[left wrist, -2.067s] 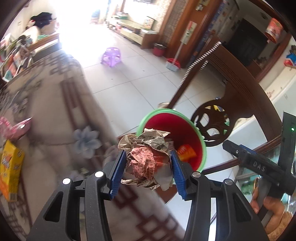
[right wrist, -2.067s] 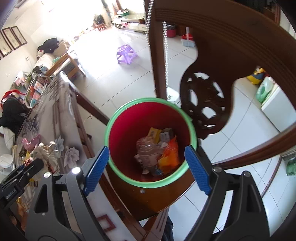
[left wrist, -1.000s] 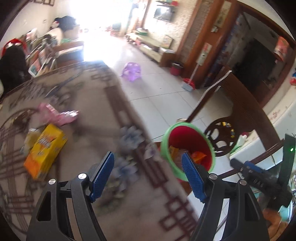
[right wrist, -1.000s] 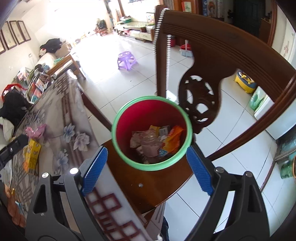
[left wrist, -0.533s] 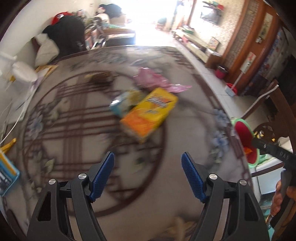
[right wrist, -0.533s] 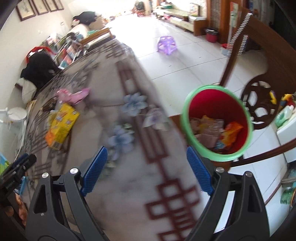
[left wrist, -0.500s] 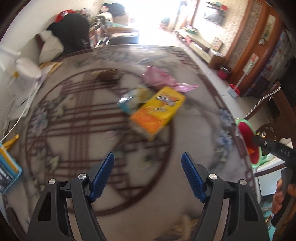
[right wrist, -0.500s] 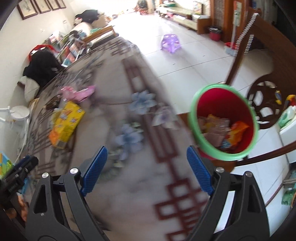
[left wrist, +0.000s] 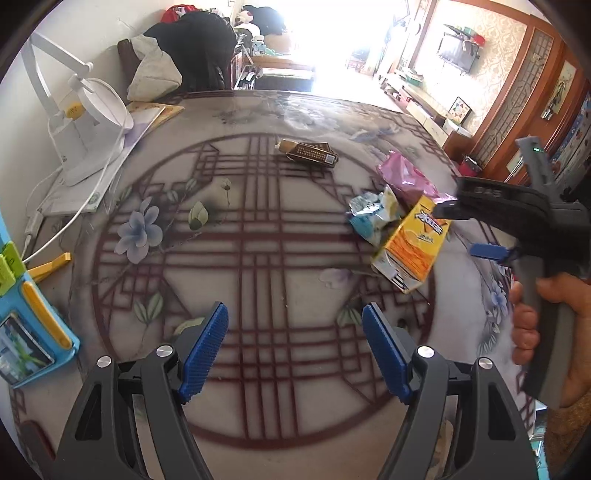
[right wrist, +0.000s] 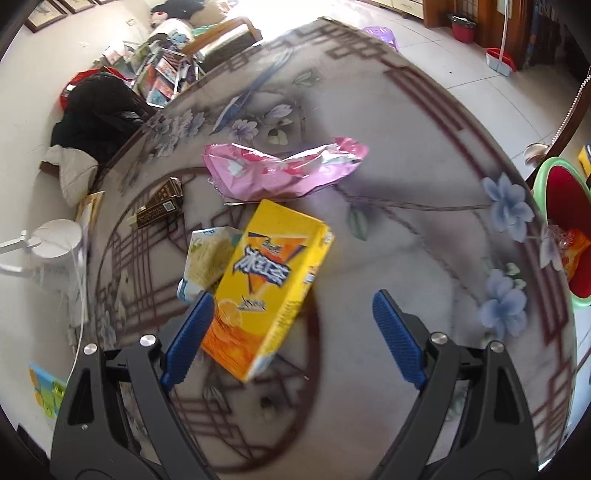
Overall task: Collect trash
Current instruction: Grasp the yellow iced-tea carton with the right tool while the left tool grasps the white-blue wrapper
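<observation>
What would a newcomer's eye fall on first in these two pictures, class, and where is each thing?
First the bright yellow drink carton, lying on the patterned round table just ahead of the open right tool. Behind it lies a crumpled pink wrapper. At the table's far right edge stands a red bin with a green rim, trash already inside.

Round table with a lattice-and-flower pattern lies below and ahead of the jaws. White desk lamp stands far left. Beyond: white tiled floor, 1 purple stool, wooden cabinets right, strong daylight ahead.
</observation>
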{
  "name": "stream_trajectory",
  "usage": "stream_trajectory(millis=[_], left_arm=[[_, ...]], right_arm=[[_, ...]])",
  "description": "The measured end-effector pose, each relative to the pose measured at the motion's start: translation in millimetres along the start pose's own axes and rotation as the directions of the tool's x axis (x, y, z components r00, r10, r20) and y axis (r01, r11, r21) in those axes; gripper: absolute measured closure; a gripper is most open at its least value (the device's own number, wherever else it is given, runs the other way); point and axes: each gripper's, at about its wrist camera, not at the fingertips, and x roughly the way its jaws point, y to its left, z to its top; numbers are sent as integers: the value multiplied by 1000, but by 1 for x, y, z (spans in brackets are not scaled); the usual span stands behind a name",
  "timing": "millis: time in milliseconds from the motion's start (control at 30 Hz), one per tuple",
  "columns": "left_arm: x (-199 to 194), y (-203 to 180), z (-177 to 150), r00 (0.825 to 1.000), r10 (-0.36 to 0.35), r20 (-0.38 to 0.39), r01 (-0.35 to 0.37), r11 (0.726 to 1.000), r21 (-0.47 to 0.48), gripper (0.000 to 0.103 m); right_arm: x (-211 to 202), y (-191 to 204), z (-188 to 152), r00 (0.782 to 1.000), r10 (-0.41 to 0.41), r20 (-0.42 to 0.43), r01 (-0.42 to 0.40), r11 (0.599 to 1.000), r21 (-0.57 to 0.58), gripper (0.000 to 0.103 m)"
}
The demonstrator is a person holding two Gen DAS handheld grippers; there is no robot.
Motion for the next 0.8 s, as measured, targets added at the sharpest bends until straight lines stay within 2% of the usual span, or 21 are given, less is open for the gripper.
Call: stream_trajectory(millis=[200,333,467,633,700,733,767,800], left_arm=[[17,10,13,999,-32,-11,32,999,-5,31],[28,11,23,999,-51,-10,51,999,-8,31],[39,6,37,998,-68,3,68,998,13,31],[43,-2,53,996,-92,23,91,996,19,31],[43,-5,57,995,-93,33,93,995,25,31],[43,-6,59,995,-94,34,93,995,29,31],[44,-7,60,995,-96,33,95,995,33,31],[45,-9,61,995,-100,30,99,994,38,31]], right_arm=[[27,29,2,990,-139,-13,138,989,-59,17],[35,25,-2,990,-137,-20,136,990,-31,17],[35,34,-3,988,-157,1,156,982,-109,17],[42,43,-4,989,-142,-33,136,979,-152,17],[43,44,-6,993,-115,-38,107,981,-164,25],[41,44,-7,995,-96,-42,87,981,-171,40],[41,46,-9,995,-77,-60,64,979,-192,61],[41,47,-13,994,-75,-85,54,974,-219,64]])
